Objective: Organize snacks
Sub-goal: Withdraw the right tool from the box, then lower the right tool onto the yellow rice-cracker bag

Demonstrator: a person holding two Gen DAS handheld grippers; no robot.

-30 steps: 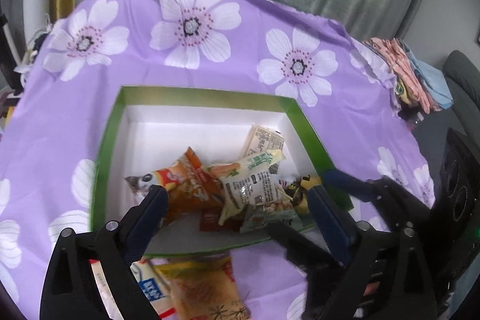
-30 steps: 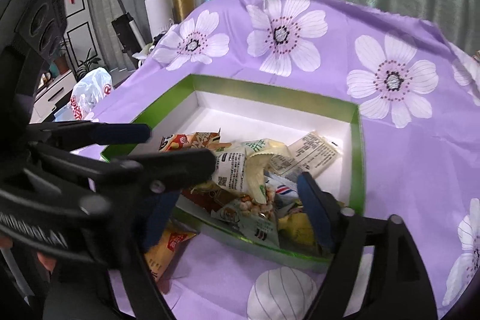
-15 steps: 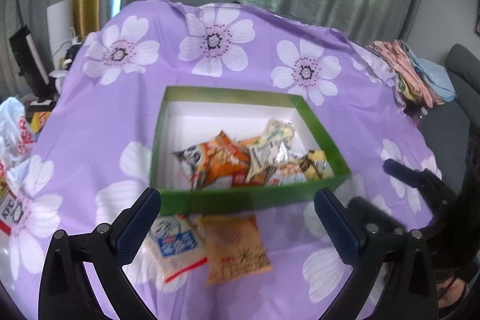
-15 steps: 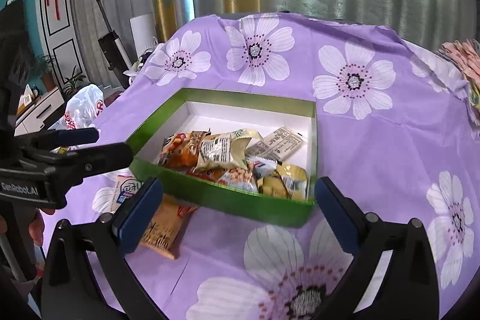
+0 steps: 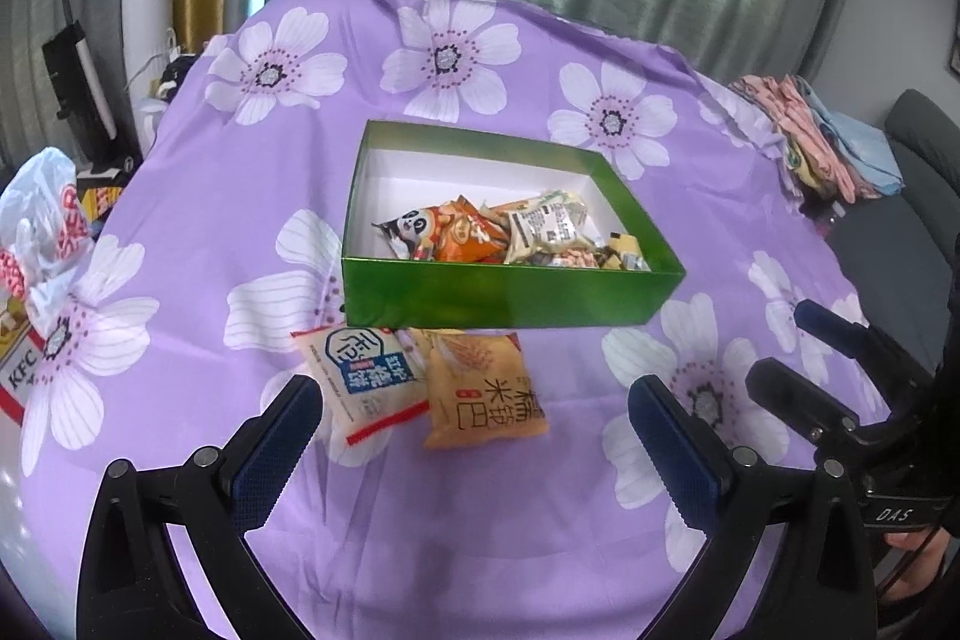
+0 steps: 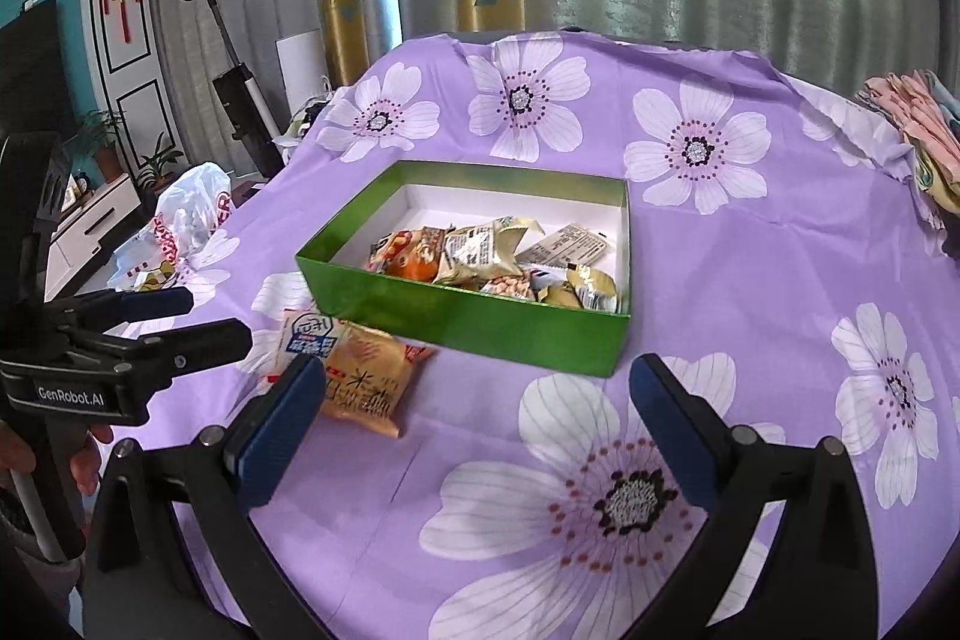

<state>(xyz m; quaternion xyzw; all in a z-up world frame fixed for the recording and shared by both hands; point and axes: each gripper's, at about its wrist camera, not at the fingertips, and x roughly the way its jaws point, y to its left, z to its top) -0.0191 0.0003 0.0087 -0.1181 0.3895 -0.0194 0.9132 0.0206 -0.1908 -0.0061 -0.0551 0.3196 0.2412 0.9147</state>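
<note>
A green box (image 5: pixel 510 295) (image 6: pixel 468 319) with a white inside stands on the purple flowered cloth and holds several snack packets (image 5: pixel 480 232) (image 6: pixel 474 253). Two packets lie on the cloth in front of it: a white and blue one (image 5: pixel 363 379) (image 6: pixel 307 337) and an orange one (image 5: pixel 483 391) (image 6: pixel 369 382). My left gripper (image 5: pixel 474 427) is open and empty, hanging just short of these two packets. My right gripper (image 6: pixel 474 415) is open and empty too, short of the box's near wall. In the right wrist view the left gripper (image 6: pixel 162 322) shows at the left, held by a hand (image 6: pixel 90 454).
A white and red plastic bag (image 5: pixel 42 232) (image 6: pixel 192 214) sits at the table's left edge. Folded cloths (image 5: pixel 810 136) (image 6: pixel 918 130) lie at the far right. Curtains hang behind the table. A vacuum cleaner (image 6: pixel 240 94) stands by the far-left wall.
Both grippers have drawn back from over the box toward the near side of the table. Their jaws have spread wider. The two packets in front of the box now lie in full view.
</note>
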